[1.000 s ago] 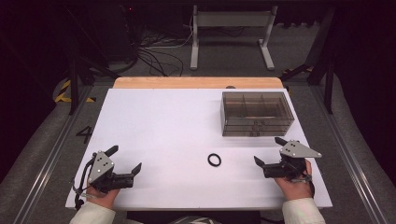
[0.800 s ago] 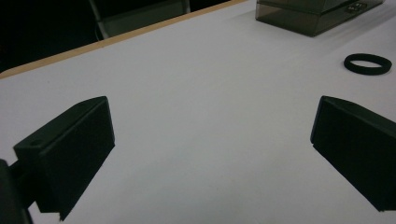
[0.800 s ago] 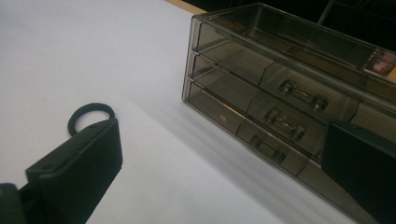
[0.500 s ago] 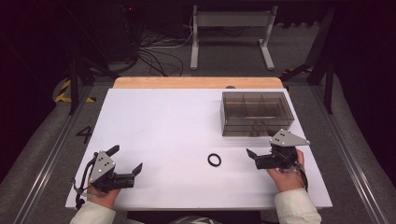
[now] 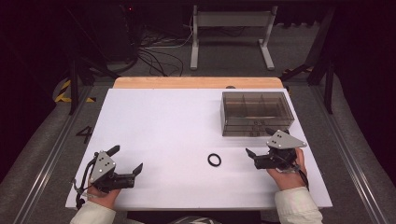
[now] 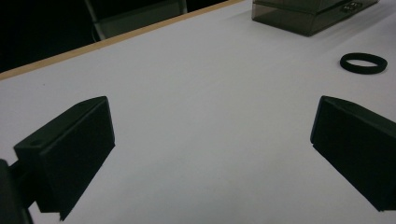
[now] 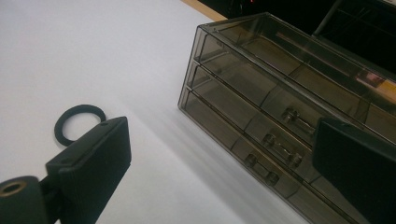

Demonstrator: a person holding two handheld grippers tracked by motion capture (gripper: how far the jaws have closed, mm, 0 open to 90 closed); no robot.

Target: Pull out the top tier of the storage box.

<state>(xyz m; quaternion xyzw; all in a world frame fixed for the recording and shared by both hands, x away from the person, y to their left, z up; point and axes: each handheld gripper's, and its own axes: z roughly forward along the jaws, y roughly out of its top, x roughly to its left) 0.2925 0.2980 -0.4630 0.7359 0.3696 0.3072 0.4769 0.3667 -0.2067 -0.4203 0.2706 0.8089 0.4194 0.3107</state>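
Observation:
A small black ring (image 5: 214, 159) lies flat on the white table (image 5: 163, 121), right of centre near the front. A smoky clear box of three drawers (image 5: 257, 113) stands at the back right. My right gripper (image 5: 259, 141) is open and empty, hovering just in front of the box and right of the ring. In the right gripper view the jaws (image 7: 219, 140) frame the drawer box (image 7: 289, 107), and the left one partly covers the ring (image 7: 77, 123). My left gripper (image 5: 126, 158) stands open and empty at the front left; the ring (image 6: 363, 62) lies beyond its jaws (image 6: 212, 121).
The drawer box (image 6: 308, 14) shows at the far edge of the left gripper view. A wooden strip (image 5: 196, 82) borders the table's back edge. Beyond it are cables and a metal stand (image 5: 231, 28) on the floor.
My right gripper has moved forward and to the left, closer to the drawer box and the ring. The left gripper has stayed put.

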